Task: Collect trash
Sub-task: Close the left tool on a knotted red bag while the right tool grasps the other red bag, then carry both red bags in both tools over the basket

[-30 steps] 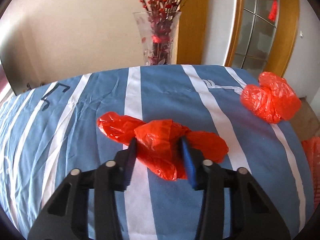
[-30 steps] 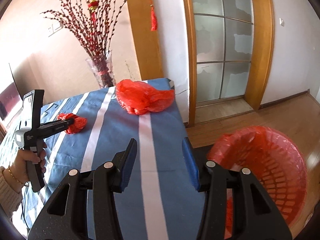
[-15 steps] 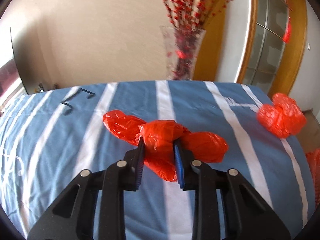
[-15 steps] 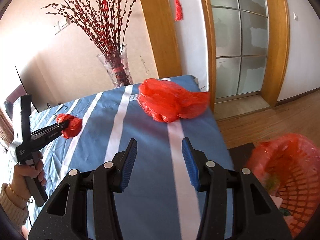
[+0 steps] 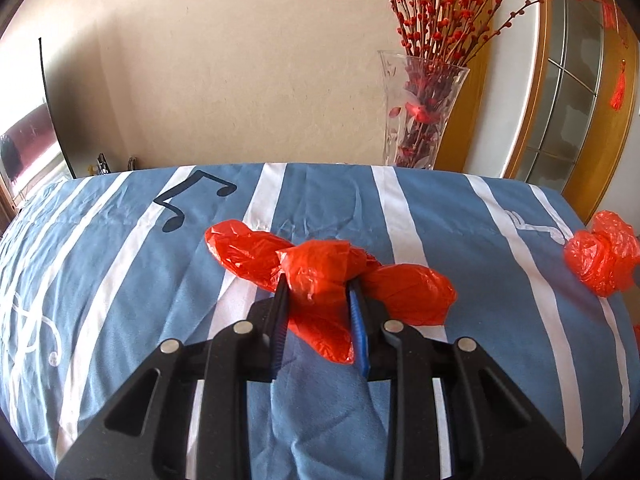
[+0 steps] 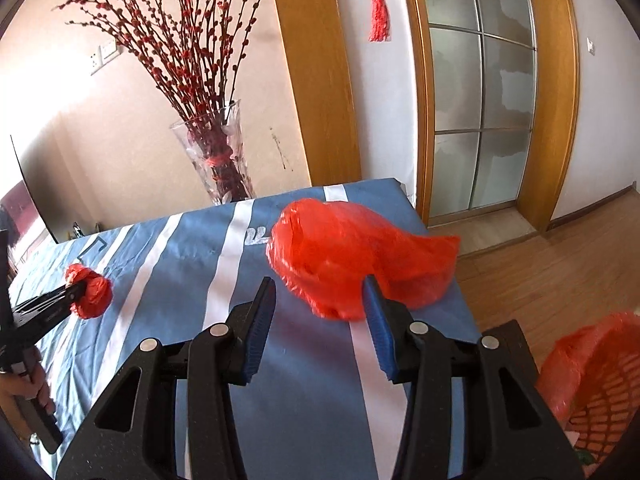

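My left gripper (image 5: 318,284) is shut on a crumpled red plastic bag (image 5: 248,252), whose ends bulge out on both sides of the fingers, low over the blue striped tablecloth (image 5: 328,196). In the right wrist view that same left gripper (image 6: 76,292) pinches the small bag (image 6: 94,294) at the table's left. A bigger red plastic bag (image 6: 360,248) lies near the table's right edge. My right gripper (image 6: 320,282) is closing around its near end. The right finger (image 6: 376,312) is at the bag and the left finger (image 6: 260,312) stands clear of it.
A glass vase (image 5: 420,120) of red berry branches stands at the table's far edge. The bigger bag (image 5: 604,260) shows at the right of the left wrist view. A basket with a red liner (image 6: 596,376) sits on the wooden floor right of the table. A hand (image 6: 28,380) holds the left gripper.
The left jaws have shut on the small red bag and the view has swung left. My right gripper has moved up to the bigger bag, and the basket has slid to the frame's right edge.
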